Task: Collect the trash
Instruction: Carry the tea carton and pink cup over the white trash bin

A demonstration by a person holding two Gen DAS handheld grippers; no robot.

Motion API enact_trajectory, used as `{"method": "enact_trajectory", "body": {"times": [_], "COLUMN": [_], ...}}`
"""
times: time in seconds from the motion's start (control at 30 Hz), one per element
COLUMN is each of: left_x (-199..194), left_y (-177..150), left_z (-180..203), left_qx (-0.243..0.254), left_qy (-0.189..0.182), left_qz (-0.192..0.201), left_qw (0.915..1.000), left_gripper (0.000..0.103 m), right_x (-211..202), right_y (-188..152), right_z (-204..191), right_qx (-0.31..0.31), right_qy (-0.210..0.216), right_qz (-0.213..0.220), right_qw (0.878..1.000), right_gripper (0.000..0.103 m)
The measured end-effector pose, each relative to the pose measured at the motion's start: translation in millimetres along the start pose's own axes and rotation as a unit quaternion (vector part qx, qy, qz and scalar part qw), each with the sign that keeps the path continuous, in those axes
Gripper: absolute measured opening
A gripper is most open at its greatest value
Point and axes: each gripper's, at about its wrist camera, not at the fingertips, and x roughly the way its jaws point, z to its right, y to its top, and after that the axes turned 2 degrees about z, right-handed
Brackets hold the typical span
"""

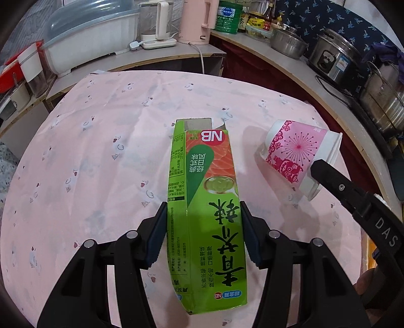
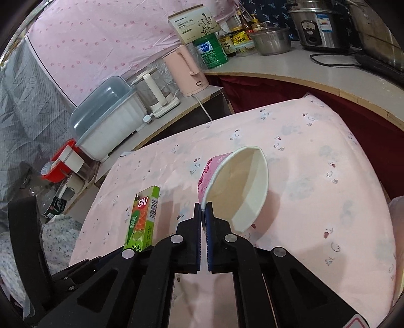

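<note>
My left gripper (image 1: pixel 204 209) is shut on a green carton box (image 1: pixel 205 201), its pads pressed on both long sides, holding it over the pink tablecloth (image 1: pixel 101 156). The box's far end is torn open. The box also shows in the right wrist view (image 2: pixel 142 219). My right gripper (image 2: pixel 204 208) is shut on the rim of a pink and white paper cup (image 2: pixel 237 186), which is tilted with its empty mouth toward the camera. In the left wrist view the cup (image 1: pixel 298 154) hangs to the right of the box, with a right gripper finger (image 1: pixel 335 181) at its rim.
Counters ring the table: a white dish box with a clear lid (image 1: pixel 93 37), a pink kettle (image 1: pixel 197 20), a green tin (image 1: pixel 228 17), sauce bottles, a steel bowl (image 1: pixel 287 43), a rice cooker (image 1: pixel 335 55) and steel pots (image 1: pixel 383 98). A red bin (image 2: pixel 60 164) sits at left.
</note>
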Motion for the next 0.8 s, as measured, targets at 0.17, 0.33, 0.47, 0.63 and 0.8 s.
{"method": "enact_trajectory", "body": {"times": [0.17,0.33,0.47,0.63,0.8], "left_x": [-22.9,-42.5,-55.2,-67.0,-74.3], "left_y": [-9.4,-20.1,-28.9,-39.1,-51.3], "left_z": [25.8,54.8,80.9,115.4,153.6], "left_qx": [0.017,0.039,0.059,0.086,0.117], "left_qy": [-0.014,-0.029,-0.043,-0.06,-0.079], "left_qz": [0.011,0.02,0.023,0.026,0.023], "left_qw": [0.9997,0.9986,0.9971,0.9941,0.9897], "left_gripper": [0.052,0.052,0.052,0.052,0.052], "right_x": [-39.0,-75.8,-104.7,-138.8,-171.8], "right_y": [1.6,0.5,-2.4,-8.5,-16.8], "right_z": [9.1,24.3,40.5,66.0,95.1], "right_qx": [0.005,0.016,0.028,0.048,0.07], "right_qy": [-0.009,-0.021,-0.032,-0.05,-0.071], "right_qz": [0.026,0.05,0.069,0.089,0.109], "right_qw": [1.0,0.998,0.997,0.994,0.989], "right_gripper": [0.004,0.004,0.004,0.004,0.004]}}
